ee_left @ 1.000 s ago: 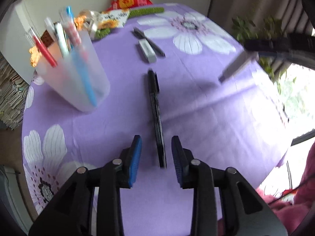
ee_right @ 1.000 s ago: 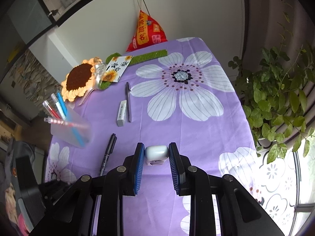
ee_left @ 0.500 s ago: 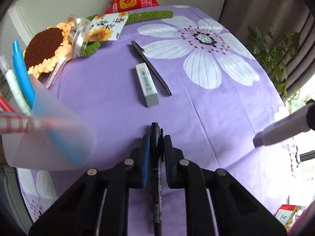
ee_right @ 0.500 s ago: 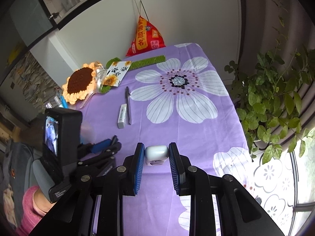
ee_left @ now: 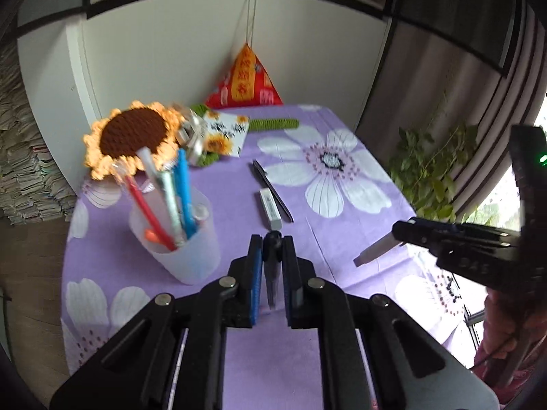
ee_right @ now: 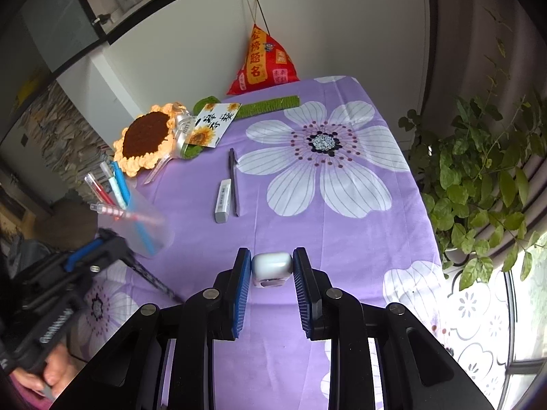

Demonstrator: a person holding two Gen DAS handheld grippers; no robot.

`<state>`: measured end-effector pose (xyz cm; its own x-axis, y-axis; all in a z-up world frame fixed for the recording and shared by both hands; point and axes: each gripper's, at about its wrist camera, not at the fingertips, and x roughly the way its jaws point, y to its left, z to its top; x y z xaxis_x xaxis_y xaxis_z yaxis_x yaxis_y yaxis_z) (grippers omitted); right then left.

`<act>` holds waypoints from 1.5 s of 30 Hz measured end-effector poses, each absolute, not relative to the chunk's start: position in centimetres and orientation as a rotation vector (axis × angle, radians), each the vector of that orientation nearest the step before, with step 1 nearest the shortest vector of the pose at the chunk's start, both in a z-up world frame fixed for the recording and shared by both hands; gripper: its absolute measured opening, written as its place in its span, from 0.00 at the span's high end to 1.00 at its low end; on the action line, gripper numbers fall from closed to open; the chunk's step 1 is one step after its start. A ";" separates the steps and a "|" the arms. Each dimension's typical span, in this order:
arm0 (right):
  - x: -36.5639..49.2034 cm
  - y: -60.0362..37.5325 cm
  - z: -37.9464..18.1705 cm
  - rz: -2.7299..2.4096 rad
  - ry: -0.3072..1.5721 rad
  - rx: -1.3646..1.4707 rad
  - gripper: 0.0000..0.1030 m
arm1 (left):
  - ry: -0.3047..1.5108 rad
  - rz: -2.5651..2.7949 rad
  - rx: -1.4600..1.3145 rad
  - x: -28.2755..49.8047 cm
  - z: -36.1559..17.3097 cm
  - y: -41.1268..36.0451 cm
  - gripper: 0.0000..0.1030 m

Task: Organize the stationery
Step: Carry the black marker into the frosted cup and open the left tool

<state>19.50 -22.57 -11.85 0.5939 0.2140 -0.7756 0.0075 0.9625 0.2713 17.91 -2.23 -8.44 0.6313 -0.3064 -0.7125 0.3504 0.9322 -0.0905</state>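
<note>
At a bench point(ee_right: 359, 239) draped in a purple cloth printed with big white flowers, a person works two hand-held tools over scattered stationery. The left tool point(ee_left: 272, 266) has its blue-padded fingers pressed together on a black marker pen point(ee_left: 272, 270), pinching it near its cap end; seen from the right wrist camera, the pen's barrel point(ee_right: 154, 280) slants down out of the tool, clear of the cloth. Just to the left of that tool stands a frosted translucent plastic cup point(ee_left: 181, 239), holding a red pen, a blue pen and several pale ones upright.

The right tool point(ee_right: 272, 268) is closed on a small white rounded rectangular block point(ee_right: 272, 268), perhaps an eraser or a correction tape, gripping it by its two sides above the cloth. In the left wrist view the same block point(ee_left: 374, 251) juts out of the dark fingers at the right edge.

Further back on the cloth, a pale grey rectangular eraser in a printed sleeve point(ee_right: 223, 201) lies just beside a slim dark pen point(ee_right: 234, 181), the two almost parallel. Behind them rest a crocheted sunflower with a brown centre and orange petals point(ee_right: 147, 138), a card printed with sunflowers and black characters point(ee_right: 213, 124), and a green crocheted strip point(ee_right: 270, 106). A red and yellow pyramid-shaped pouch point(ee_right: 261, 63) hangs by strings against the white wall. A leafy green plant point(ee_right: 478, 177) stands to the right of the bench, near the window.
</note>
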 end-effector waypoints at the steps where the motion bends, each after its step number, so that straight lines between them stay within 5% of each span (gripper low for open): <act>1: 19.5 -22.4 -11.8 0.124 0.930 0.255 0.75 | 0.782 -0.373 0.053 17.6 -7.7 -1.8 0.91; 16: 19.1 -20.4 -11.0 0.140 0.923 0.218 0.75 | 0.537 -0.223 0.014 18.4 1.1 3.5 0.91; 45: 19.0 -19.5 -10.9 0.114 0.938 0.197 0.75 | 0.674 -0.174 0.012 24.9 -6.6 4.0 0.91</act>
<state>19.04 -19.47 -10.89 0.5875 0.1830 -0.7882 -0.0118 0.9759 0.2178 24.92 4.05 -6.56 0.7672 -0.1567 -0.6219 0.1646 0.9853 -0.0453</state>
